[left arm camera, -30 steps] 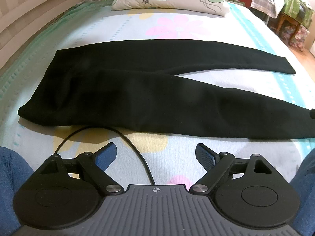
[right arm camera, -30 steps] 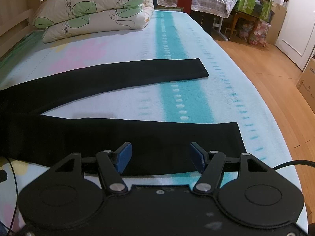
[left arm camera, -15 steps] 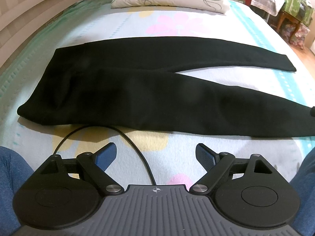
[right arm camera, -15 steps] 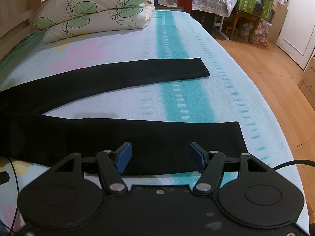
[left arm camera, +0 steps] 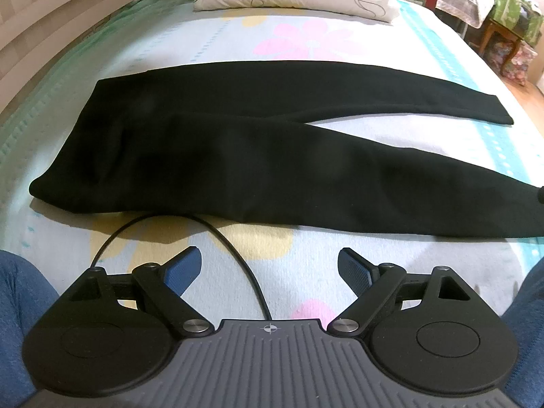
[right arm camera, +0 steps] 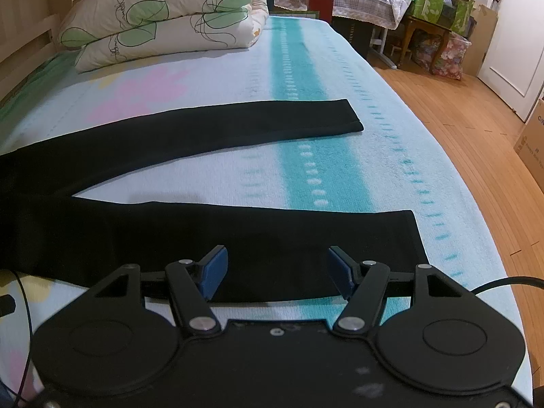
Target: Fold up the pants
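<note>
Black pants lie flat on the bed, waist to the left, the two legs spread apart in a V toward the right. My left gripper is open and empty, just short of the near edge of the pants by the waist and thigh. My right gripper is open and empty, its blue pads over the near leg close to its cuff. The far leg ends in a cuff further back on the bed.
The bed has a light floral and teal-striped cover. Stacked pillows lie at the far end. A black cable loops across the cover in front of the left gripper. The bed's right edge drops to a wooden floor with furniture.
The left gripper has moved slightly forward toward the pants. The right gripper has edged forward over the near leg. Both stay open.
</note>
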A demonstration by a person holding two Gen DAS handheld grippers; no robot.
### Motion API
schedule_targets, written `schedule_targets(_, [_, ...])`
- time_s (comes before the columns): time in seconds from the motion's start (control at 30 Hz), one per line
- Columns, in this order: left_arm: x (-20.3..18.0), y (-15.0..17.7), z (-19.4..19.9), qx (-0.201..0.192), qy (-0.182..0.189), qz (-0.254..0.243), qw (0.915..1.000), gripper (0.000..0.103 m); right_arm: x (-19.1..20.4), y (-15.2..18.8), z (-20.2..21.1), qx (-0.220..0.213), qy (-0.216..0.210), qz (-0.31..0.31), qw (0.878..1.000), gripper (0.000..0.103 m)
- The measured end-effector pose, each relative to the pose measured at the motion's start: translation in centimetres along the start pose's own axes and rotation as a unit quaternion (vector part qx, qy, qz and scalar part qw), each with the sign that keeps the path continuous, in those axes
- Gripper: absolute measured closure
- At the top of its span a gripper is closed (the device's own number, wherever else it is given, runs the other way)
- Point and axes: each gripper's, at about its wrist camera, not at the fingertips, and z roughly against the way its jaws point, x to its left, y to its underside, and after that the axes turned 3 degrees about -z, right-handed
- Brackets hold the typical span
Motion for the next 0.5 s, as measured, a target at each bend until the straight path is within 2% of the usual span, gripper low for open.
schedule_targets(0.5, [0.09,-0.07,-0.17,0.002,0.002,0.001,1.0000,0.015,0.06,0.00,0.01,0.001,-0.002,-0.002,1.000,0.035])
